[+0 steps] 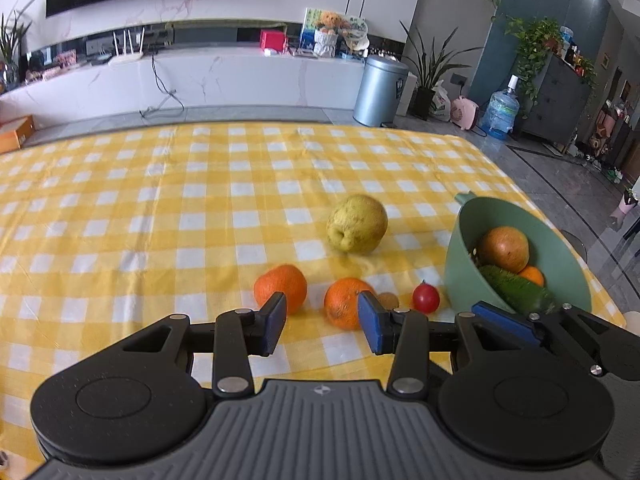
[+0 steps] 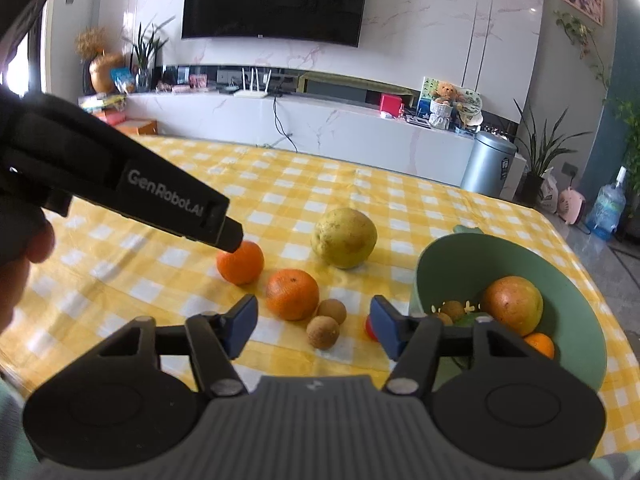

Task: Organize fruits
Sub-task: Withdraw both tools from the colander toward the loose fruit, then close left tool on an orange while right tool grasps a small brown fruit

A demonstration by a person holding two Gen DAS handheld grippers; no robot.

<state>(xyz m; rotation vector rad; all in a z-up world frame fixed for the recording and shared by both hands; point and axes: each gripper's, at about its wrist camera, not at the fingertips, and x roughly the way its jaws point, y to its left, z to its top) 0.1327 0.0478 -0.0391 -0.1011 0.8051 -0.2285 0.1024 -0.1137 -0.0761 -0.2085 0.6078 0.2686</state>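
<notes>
Both claws empty, jaws wide. My left claw (image 1: 322,328) hovers low over the checked surface (image 1: 120,208), with two oranges just ahead: the left orange (image 1: 281,287) sits by the left pad, the right orange (image 1: 347,302) by the right pad, neither between the pads. My right claw (image 2: 313,328) hangs nearer the green bowl (image 2: 460,256), with two small brown fruits (image 2: 323,332) straight ahead between its open pads. A cherry tomato (image 1: 425,297) lies beside the bowl, and a big yellow-green fruit (image 1: 357,224) sits farther back. The bowl already holds several fruits. The round fruits have no long axis to align to. My guess: the left claw takes an orange, then swings right to the bowl.
</notes>
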